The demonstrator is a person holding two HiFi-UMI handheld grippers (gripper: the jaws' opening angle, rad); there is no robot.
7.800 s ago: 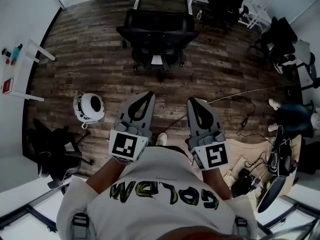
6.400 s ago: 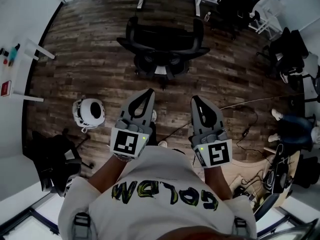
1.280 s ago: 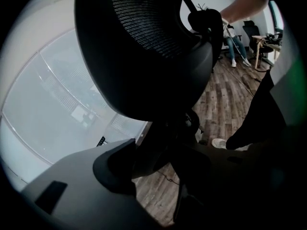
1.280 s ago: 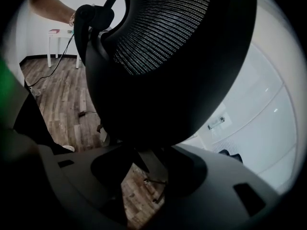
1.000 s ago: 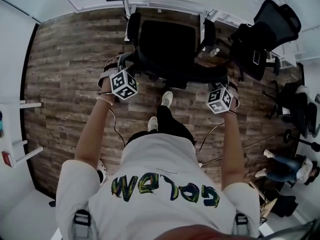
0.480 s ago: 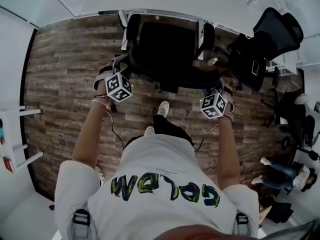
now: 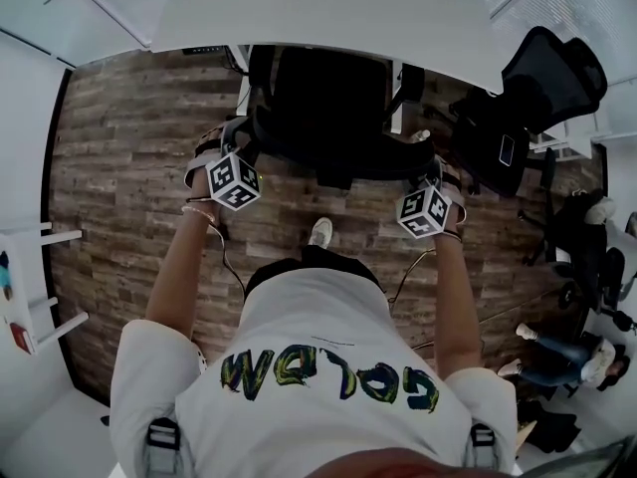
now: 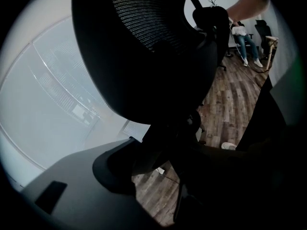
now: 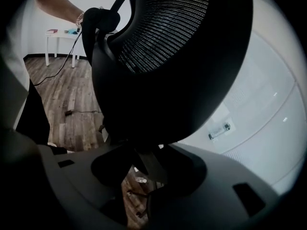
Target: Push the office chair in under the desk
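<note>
The black office chair (image 7: 328, 93) stands with its seat partly beneath the white desk (image 7: 328, 8). Its mesh backrest (image 7: 338, 155) faces me. My left gripper (image 7: 239, 135) clasps the backrest's left edge, my right gripper (image 7: 431, 165) the right edge. In the left gripper view the backrest (image 8: 144, 47) fills the frame and its lower edge sits between the jaws of the left gripper (image 8: 182, 162). The right gripper view shows the same: the backrest (image 9: 177, 56) is held in the right gripper (image 9: 148, 162). Both sets of jaws stand wide around the thick frame.
A second black chair (image 7: 552, 68) stands to the right by another desk. Cables run over the wood floor (image 7: 129, 167) near my feet. A small white table (image 7: 30, 307) is at the far left. Someone's legs show at the far right (image 7: 587, 212).
The chair has rolled forward, further beneath the desk. Both grippers went with it, still on the backrest. The person has stepped forward.
</note>
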